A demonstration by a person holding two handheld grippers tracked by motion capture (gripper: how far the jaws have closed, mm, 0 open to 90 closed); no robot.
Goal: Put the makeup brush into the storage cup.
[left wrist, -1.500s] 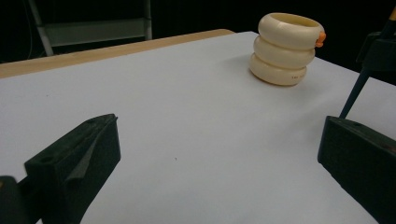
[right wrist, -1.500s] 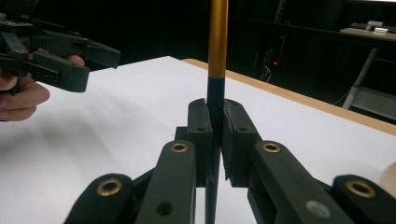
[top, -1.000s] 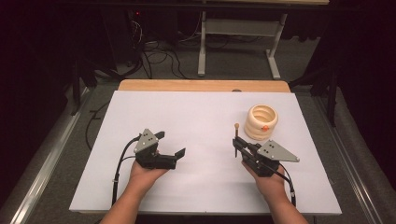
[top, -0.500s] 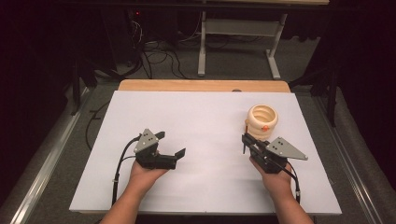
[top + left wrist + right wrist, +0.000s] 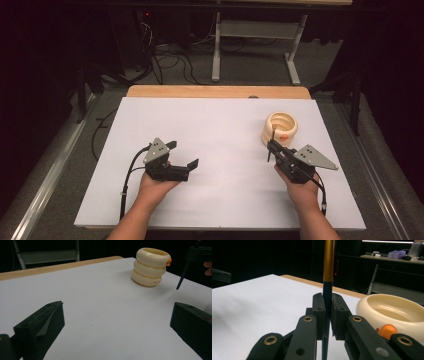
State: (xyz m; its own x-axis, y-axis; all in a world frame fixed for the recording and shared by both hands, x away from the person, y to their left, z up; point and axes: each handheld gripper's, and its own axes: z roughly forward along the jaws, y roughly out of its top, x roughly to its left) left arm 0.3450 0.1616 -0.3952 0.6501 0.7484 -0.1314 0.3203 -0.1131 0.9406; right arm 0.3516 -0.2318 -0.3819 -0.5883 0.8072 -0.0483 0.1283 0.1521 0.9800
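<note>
Right hand-held gripper [image 5: 274,148] shifted right, upright pen [image 5: 327,277] (gold-topped)

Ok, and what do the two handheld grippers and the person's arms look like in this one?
Both grippers, the left gripper and the right gripper, are black with blocky jaws. Each carries a grey three-cornered plate with small dark dots on top and trails a thin black cable past the wrist. The right gripper view shows brass-coloured pivot pins in its linkage. The forearms are bare, with no sleeves or gloves in view.
</note>
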